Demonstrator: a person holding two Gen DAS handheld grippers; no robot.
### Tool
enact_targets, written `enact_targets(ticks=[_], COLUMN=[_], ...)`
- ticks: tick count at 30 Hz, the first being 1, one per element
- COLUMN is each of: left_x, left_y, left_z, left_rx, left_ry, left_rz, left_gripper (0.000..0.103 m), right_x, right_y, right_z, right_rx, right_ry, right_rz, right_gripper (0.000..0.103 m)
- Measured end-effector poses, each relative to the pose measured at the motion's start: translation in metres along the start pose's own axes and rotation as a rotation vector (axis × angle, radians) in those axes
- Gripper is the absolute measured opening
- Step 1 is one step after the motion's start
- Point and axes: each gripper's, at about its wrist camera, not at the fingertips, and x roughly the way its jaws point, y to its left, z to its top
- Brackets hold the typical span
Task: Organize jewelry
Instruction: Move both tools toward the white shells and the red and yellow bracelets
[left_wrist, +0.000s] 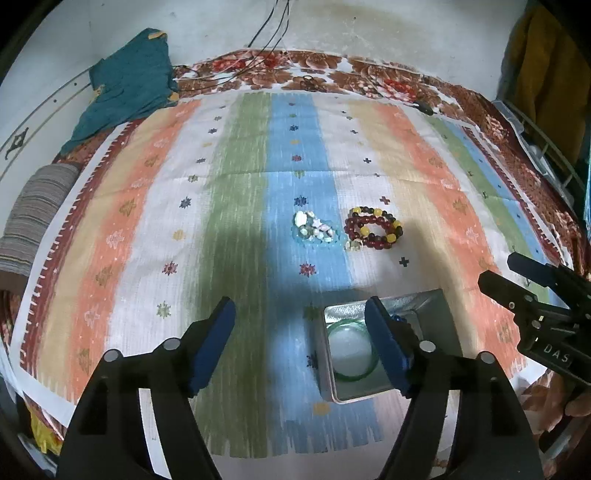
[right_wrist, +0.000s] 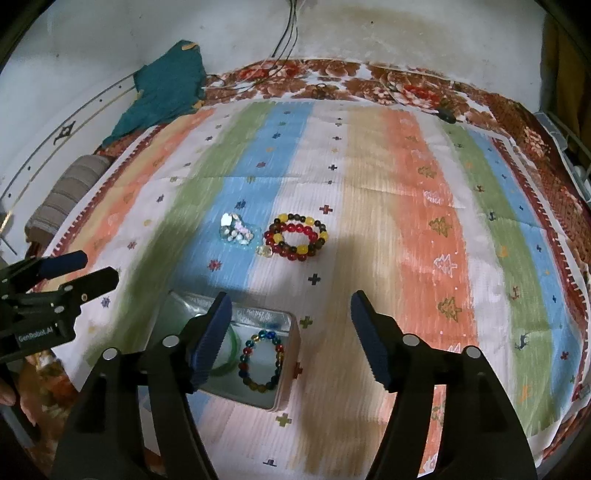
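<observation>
Beyond the right hand-held gripper (right_wrist: 291, 336), red-yellow bead bracelets (right_wrist: 296, 236) lie apart.

Home bedroom: striped cloth (left_wrist: 236, 206) over floral bedspread (left_wrist: 369, 74), teal garment (left_wrist: 129, 85) against wall.

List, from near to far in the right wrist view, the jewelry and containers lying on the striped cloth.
Metal tin box holding a multicolored bead bracelet → red and yellow bead bracelet beside pale shell bracelet → teal cloth.
</observation>
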Motion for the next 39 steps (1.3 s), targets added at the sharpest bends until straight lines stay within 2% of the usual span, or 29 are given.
enact_targets(ticks=[11, 21, 29, 39], left_x=[0.016, 0.038, 0.050, 0.069], left_y=[0.002, 0.015, 0.010, 0.007], left_z=[0.022, 0.041, 0.051, 0.060], left_rx=[-0.012, -0.057, -0.025, -0.012], left_ry=[0.003, 0.035, 0.044, 0.062], left_rz=[0.008, 0.025, 0.032, 0.044], left_gripper=[0.082, 0.083, 0.083, 0.083], right_x=[0.014, 0.035, 0.057, 0.068], right_y=[-0.012, -0.008, -0.012, -0.017], right_z=[0.016, 0.030, 0.037, 0.048], right_rx=[0.045, 0.019, 0.024, 0.039], right_ry=[0.014, 0.046, 0.089, 0.088], right_rz=[0.001, -0.001, -0.028, -0.038], right_gripper=[0.079, 0.079, 0.079, 0.079])
